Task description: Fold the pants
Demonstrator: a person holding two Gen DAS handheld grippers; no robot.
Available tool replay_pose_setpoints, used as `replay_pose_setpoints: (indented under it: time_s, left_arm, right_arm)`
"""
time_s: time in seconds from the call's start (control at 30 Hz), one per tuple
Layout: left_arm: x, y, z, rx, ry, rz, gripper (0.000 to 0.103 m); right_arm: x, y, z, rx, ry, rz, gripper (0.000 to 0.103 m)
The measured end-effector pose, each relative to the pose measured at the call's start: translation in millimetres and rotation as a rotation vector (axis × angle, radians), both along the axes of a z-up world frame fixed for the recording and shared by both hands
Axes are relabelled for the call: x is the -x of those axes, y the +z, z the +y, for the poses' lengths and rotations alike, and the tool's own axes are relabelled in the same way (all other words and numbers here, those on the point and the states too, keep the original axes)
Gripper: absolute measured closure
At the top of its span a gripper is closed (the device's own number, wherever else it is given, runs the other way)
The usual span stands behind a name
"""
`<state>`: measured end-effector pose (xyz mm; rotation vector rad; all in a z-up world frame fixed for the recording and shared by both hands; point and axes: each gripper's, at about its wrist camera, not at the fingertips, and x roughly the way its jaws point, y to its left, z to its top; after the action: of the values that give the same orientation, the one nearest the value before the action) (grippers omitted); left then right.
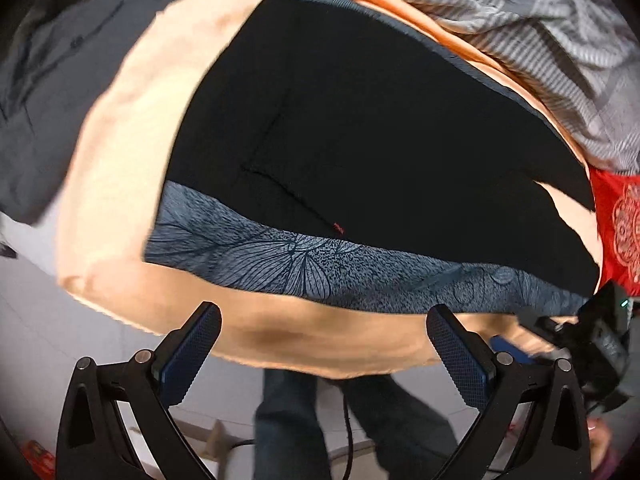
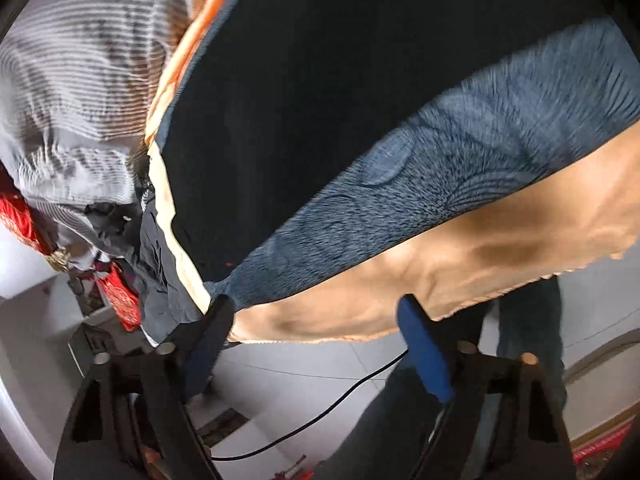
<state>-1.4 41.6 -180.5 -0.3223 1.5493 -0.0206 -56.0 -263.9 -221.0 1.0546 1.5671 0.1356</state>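
Black pants (image 1: 360, 132) lie spread flat on a blue leaf-patterned cloth (image 1: 280, 260) over a tan cover (image 1: 120, 168). They also show in the right wrist view (image 2: 320, 80), above the same blue cloth (image 2: 440, 184). My left gripper (image 1: 323, 316) is open and empty, in front of the near edge of the tan cover. My right gripper (image 2: 318, 306) is open and empty at the tan edge (image 2: 400, 280), at the blue cloth's corner. The right gripper's body shows at the right edge of the left wrist view (image 1: 600, 336).
Striped grey fabric (image 1: 540, 32) and a red patterned cloth (image 1: 620, 224) lie beyond the pants. A grey garment (image 1: 48, 80) lies to the left. Below the surface edge are the person's jeans-clad legs (image 1: 288, 420), a black cable (image 2: 320, 412) and pale floor.
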Motion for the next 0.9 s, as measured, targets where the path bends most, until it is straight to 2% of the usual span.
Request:
replay_pose_setpoints:
  time_s: [0.17,0.27,0.37,0.4,0.5,0.53,0.63,0.73,0.9]
  left_arm:
    - [3.0,-32.1,3.8,0.042,0.032,0.014,0.0]
    - [7.8,-42.0,9.2,0.056,0.069,0.018,0.0]
    - [12.7,-44.8,10.4,0.085,0.082,0.014,0.0]
    - [13.1,-46.4,10.0,0.095,0.082,0.016,0.0]
    - [13.5,-51.5,11.3,0.117,0.1,0.017,0.0]
    - [13.8,-52.0,11.7,0.132,0.112,0.014,0.0]
    - [14.7,-48.3,15.8,0.187,0.17,-0.013,0.0]
    - [11.6,-45.3,24.3,0.241,0.238,-0.042,0.0]
    - [5.3,-55.0,43.6,0.289,0.326,-0.039,0.0]
  right_arm:
    - [3.2,-35.6,-4.8,-0.058,-0.073,-0.049,0.021]
    - [-0.2,-49.0,-12.1,-0.098,-0.139,-0.09,0.021]
    - [-1.1,-54.6,-15.5,-0.164,-0.205,-0.13,0.029]
    - [-2.5,-56.1,-14.5,-0.188,-0.219,-0.131,0.039]
    - [-11.2,-57.0,-6.3,-0.242,-0.232,-0.104,0.085]
    - [-12.7,-54.7,-5.4,-0.252,-0.24,-0.1,0.089]
    - [-16.2,-42.1,-8.1,-0.296,-0.269,-0.113,0.09]
    - [-22.6,-26.6,-9.7,-0.297,-0.245,-0.135,0.09]
    - [-33.0,-12.9,-10.7,-0.306,-0.231,-0.147,0.09]
